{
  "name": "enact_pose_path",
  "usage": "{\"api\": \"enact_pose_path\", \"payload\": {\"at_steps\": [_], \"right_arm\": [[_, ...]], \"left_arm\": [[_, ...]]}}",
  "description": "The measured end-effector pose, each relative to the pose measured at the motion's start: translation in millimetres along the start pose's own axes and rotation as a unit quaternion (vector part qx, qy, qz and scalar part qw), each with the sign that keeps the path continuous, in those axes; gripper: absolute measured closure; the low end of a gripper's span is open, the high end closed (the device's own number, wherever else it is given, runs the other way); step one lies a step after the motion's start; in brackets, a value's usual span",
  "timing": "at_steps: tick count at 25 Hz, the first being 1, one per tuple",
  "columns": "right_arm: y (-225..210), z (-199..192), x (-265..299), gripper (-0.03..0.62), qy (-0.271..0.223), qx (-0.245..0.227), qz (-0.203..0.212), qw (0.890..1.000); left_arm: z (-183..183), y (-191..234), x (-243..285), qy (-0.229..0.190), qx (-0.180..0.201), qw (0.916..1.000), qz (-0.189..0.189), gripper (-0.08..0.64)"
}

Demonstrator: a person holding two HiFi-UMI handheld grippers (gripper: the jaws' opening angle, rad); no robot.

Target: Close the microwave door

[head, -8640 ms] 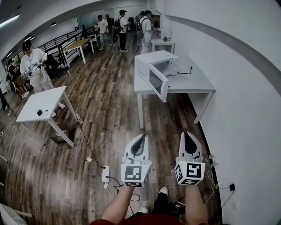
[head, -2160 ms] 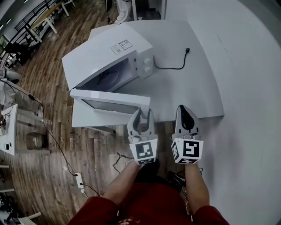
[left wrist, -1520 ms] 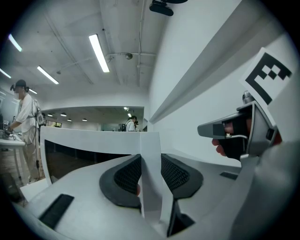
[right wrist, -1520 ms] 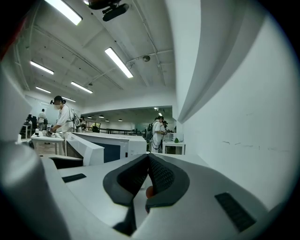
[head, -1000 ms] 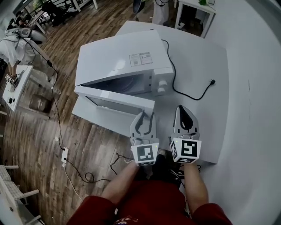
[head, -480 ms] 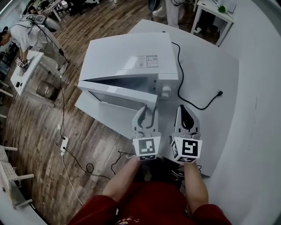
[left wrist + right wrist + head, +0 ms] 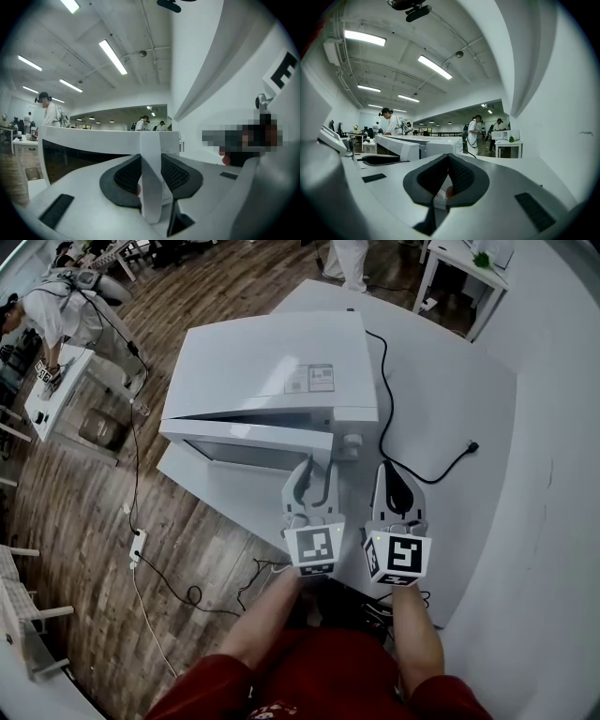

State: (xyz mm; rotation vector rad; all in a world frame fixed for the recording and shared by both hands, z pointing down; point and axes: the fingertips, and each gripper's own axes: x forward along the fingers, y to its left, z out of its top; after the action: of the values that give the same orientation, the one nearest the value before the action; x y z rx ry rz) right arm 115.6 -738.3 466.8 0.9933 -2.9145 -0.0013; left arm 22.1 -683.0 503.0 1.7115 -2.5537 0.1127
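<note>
On the white table: we see the microwave, at its left side.
Microwave door: ajar, swung toward us.
Left gripper: we pinch the door's free edge.
Right gripper: jaws pressed together, empty, just right.

Both forearms reach forward side by side, tools level, the left tool clamped on the door edge, the right tool pinched together, empty.

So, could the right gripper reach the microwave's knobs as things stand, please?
Probably yes. The right gripper hangs just short of the knobs, with nothing standing between them. The cable lies flat on the table close by, and the left gripper, on the door edge, sits to one side.
</note>
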Motion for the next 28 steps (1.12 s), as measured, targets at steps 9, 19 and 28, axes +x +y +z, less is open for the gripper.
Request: {"api": "enact_pose_path", "payload": {"at_steps": [9,19,28], "right_arm": [[-13,-2,15,0.566,0.002,0.002,-0.001,1.000],[-15,-3,25,0.566,0.002,0.007,0.003,1.000],[-14,-1,15,0.566,0.002,0.005,-0.004,1.000]], "left_arm": [[3,5,30,0.003,-0.007,0.9999,0.013,0.414],[3,7,43,0.009,-0.005,0.9998,0.019,0.414],[2,8,51,0.021,-0.005,0.9996,0.017,0.413]]}}
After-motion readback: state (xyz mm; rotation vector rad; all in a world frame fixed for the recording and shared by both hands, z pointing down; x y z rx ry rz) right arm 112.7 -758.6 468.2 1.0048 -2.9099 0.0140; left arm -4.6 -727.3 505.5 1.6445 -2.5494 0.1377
